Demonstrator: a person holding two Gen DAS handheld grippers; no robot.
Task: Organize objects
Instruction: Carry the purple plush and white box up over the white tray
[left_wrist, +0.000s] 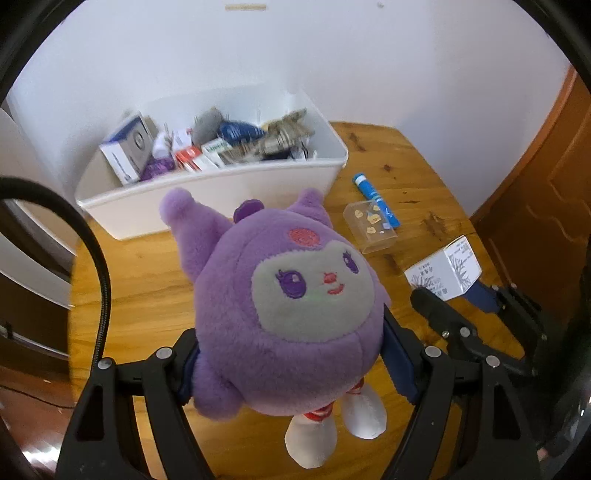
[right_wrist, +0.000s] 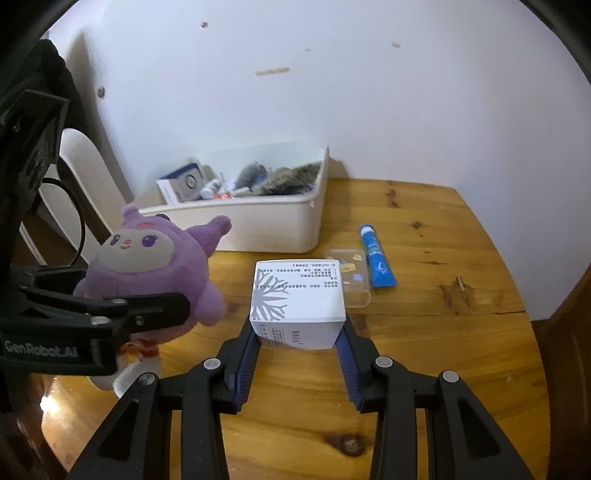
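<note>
A purple plush toy (left_wrist: 288, 302) with a grey face and white feet hangs above the wooden table (left_wrist: 140, 280). My left gripper (left_wrist: 291, 354) is shut on its round body, one pad on each side. From the right wrist the plush toy (right_wrist: 147, 266) and the left gripper (right_wrist: 147, 306) show at the left. My right gripper (right_wrist: 299, 332) is shut on a white snowflake box (right_wrist: 299, 306), lifted off the table (right_wrist: 424, 332). In the left wrist view that box (left_wrist: 443, 271) and the right gripper (left_wrist: 476, 291) appear at the right.
A white bin (left_wrist: 221, 177) full of several small boxes and items stands at the table's back by the wall, also seen from the right (right_wrist: 258, 225). A blue tube (right_wrist: 376, 258) and a clear plastic case (right_wrist: 351, 273) lie right of the bin.
</note>
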